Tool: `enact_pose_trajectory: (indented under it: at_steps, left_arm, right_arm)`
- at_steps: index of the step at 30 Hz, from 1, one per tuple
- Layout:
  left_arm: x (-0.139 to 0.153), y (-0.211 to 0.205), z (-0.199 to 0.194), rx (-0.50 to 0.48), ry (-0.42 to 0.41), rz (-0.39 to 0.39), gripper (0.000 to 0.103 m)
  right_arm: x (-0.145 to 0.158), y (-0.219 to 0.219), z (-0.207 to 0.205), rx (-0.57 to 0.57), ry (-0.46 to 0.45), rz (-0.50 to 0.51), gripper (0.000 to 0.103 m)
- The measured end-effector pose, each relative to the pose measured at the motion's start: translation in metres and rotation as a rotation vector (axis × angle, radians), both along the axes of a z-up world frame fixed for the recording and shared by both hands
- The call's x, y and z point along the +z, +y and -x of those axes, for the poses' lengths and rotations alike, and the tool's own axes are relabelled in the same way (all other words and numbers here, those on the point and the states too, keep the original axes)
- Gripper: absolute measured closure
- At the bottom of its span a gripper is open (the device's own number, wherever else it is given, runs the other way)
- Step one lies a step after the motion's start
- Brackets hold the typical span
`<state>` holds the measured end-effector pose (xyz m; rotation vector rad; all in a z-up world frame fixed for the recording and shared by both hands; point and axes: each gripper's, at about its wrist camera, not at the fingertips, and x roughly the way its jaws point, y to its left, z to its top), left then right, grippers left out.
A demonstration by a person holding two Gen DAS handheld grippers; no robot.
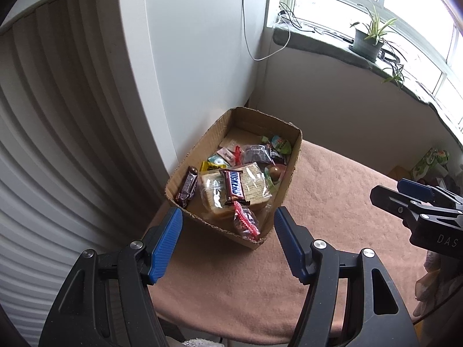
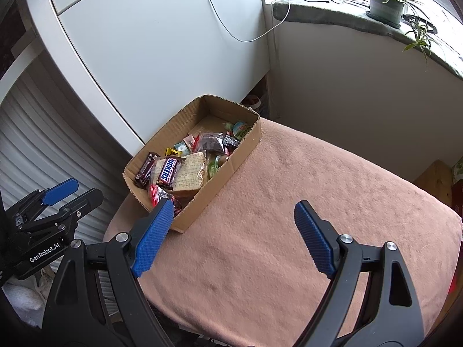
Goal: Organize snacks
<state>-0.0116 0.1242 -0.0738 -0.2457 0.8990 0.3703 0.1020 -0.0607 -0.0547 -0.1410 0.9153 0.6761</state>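
Observation:
An open cardboard box (image 1: pixel 291 170) (image 2: pixel 222 179) sits at the far left corner of a table with a pink-brown cloth (image 1: pixel 332 217) (image 2: pixel 275 217). It holds several snacks: a Snickers bar (image 1: pixel 233 186) (image 2: pixel 167 170) on a clear-wrapped cracker pack (image 1: pixel 254 180) (image 2: pixel 192 175), a dark chocolate bar (image 1: pixel 187 186) (image 2: pixel 147 169), a red-and-clear packet (image 1: pixel 246 222) (image 2: pixel 157 195) and small candies at the far end. My left gripper (image 1: pixel 228 224) is open and empty, just in front of the box. My right gripper (image 2: pixel 234 217) is open and empty, over the cloth to the box's right.
A white cabinet (image 2: pixel 162 43) stands behind the box, with a ribbed shutter (image 1: pixel 43 144) at the left. A windowsill with a potted plant (image 1: pixel 367 39) (image 2: pixel 386 5) and cables runs along the back right. Boxes (image 1: pixel 428 162) stand beyond the table's right edge.

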Motion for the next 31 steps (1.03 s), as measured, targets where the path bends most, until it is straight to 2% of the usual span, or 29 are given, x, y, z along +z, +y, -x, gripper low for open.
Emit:
enact_pose_trajectory:
  at_steps: [25, 31]
  left_arm:
    - [0.0020, -0.0017, -0.0019, 0.004, 0.003, 0.019, 0.037]
    - [0.0011, -0.0034, -0.0022, 0.003, -0.003, 0.004, 0.037]
  right_arm:
    - [-0.0048, 0.0039, 0.0031, 0.007, 0.004, 0.014, 0.015]
    - [-0.0089, 0.0028, 0.0020, 0.001, 0.011, 0.018, 0.015]
